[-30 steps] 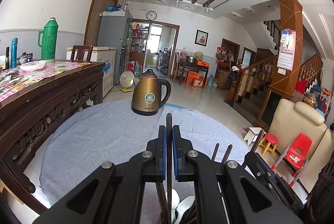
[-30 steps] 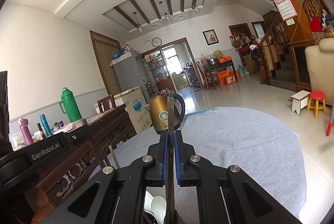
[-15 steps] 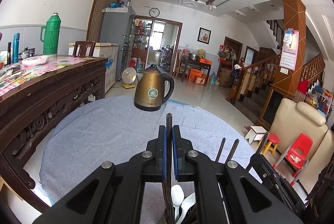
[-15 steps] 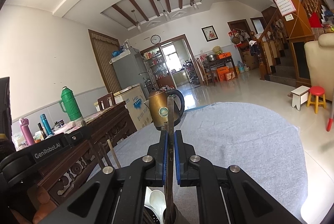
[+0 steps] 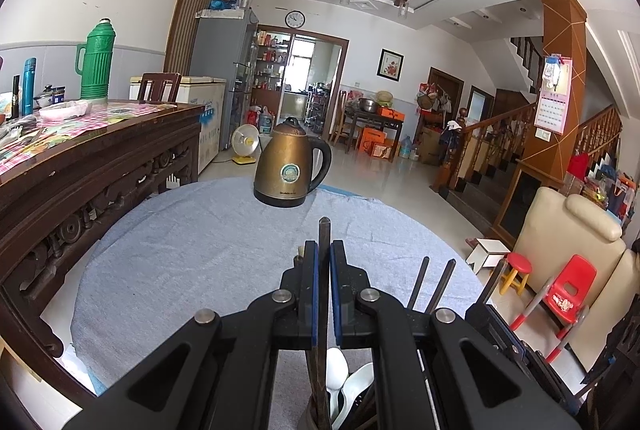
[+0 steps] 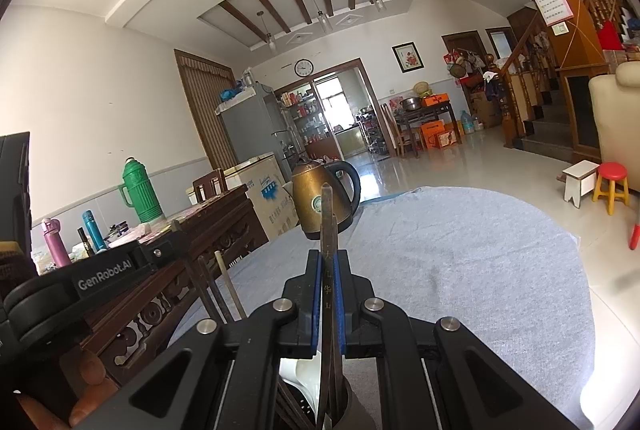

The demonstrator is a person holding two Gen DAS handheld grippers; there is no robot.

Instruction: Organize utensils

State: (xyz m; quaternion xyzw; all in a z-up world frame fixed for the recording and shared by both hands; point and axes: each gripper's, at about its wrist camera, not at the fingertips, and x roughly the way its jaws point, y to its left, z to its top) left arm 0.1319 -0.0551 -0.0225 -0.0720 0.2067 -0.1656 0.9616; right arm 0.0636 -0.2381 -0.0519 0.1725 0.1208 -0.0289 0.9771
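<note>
Two chopsticks, one pinched upright in my left gripper (image 5: 324, 294) and one in my right gripper (image 6: 328, 294), hang over the utensil cup (image 6: 348, 410); next, I judge, lower, then release.

The utensil holder (image 5: 316, 418) is cut by the lower edge, under the left gripper (image 5: 324, 290). Behind this gripper, the spoons (image 5: 336, 370) show only partly, handles hidden.
</note>
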